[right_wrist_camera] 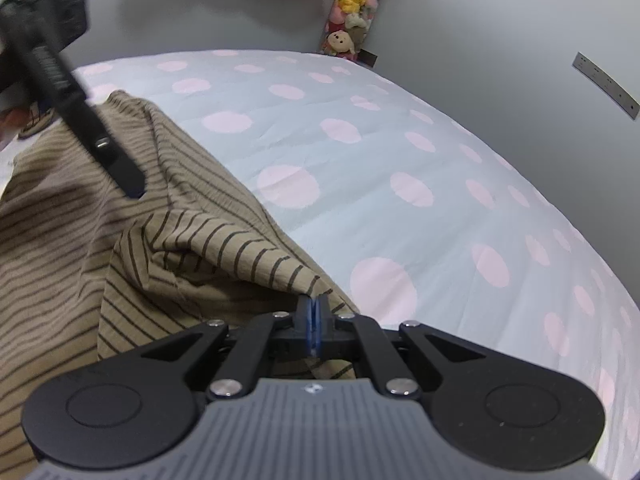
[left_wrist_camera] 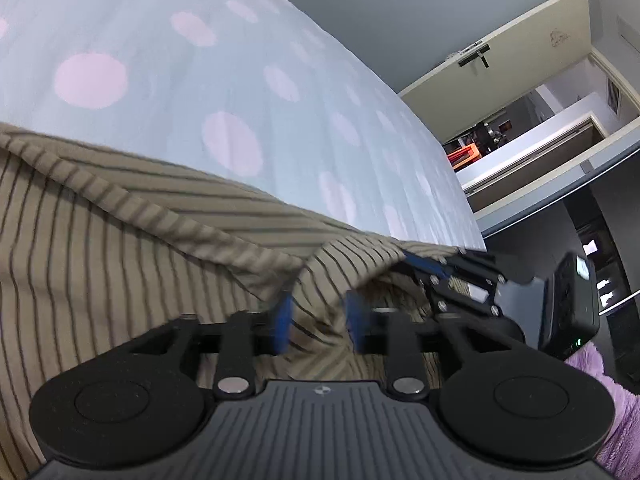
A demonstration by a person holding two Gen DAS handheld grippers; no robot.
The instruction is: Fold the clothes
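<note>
I see the tan striped garment (right_wrist_camera: 80, 240) lying rumpled on the near left part of the pale blue bedcover with pink dots (right_wrist_camera: 400, 160), which stretches away to the far right. My right gripper (right_wrist_camera: 313, 316) has its blue pads pressed tight together on a folded corner of the garment at its right edge. My left gripper (left_wrist_camera: 320, 316) has its blue pads standing well apart, and the striped cloth lies loose behind the gap, touched by neither pad. From the left wrist view, the right gripper (left_wrist_camera: 430, 270) pinches the fabric just to the right.
</note>
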